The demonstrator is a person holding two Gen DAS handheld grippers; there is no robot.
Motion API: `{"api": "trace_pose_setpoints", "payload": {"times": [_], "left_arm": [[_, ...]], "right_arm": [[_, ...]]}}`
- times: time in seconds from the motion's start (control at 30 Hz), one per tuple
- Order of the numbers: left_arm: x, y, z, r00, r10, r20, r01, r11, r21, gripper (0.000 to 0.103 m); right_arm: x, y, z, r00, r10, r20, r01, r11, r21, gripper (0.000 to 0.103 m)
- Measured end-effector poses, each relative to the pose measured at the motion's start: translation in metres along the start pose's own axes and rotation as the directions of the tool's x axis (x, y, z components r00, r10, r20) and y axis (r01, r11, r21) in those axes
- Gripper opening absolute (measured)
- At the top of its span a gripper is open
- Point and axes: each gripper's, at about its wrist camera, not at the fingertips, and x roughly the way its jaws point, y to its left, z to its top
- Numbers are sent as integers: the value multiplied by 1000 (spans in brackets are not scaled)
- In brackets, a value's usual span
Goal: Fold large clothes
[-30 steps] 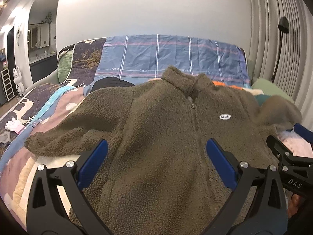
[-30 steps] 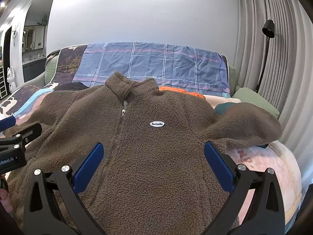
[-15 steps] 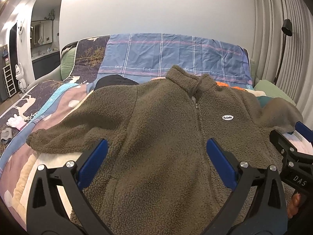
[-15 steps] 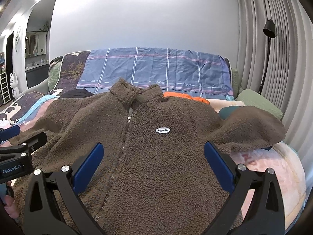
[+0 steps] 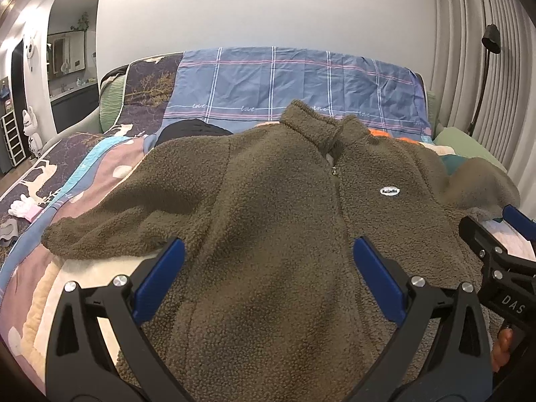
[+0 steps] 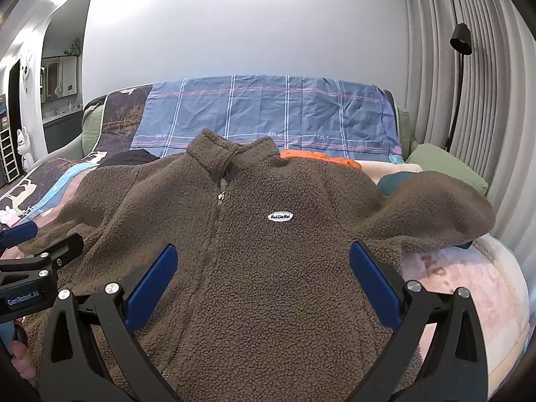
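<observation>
Both pairs of jaws stand wide and empty: the left gripper (image 5: 268, 278) and right gripper (image 6: 263, 276) have drawn back and risen slightly since a second ago, so no fold has begun. The brown fleece zip jacket (image 6: 268, 251) lies flat, front up, beyond both, its collar toward the blue checked sheet (image 6: 268, 110).

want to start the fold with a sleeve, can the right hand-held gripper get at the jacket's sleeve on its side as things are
Probably yes. The right hand-held gripper hangs open over the fleece jacket, and that sleeve lies spread out with nothing on top of it or between them.
</observation>
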Motion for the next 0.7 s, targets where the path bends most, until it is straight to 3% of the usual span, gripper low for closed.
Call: {"api": "trace_pose_setpoints", "payload": {"times": [0.7], "left_arm": [[-1,2,-6,999,-35,8,35,999,12,101]], "right_arm": [[4,2,0,999,-31,-8,31,999,-8,102]]}}
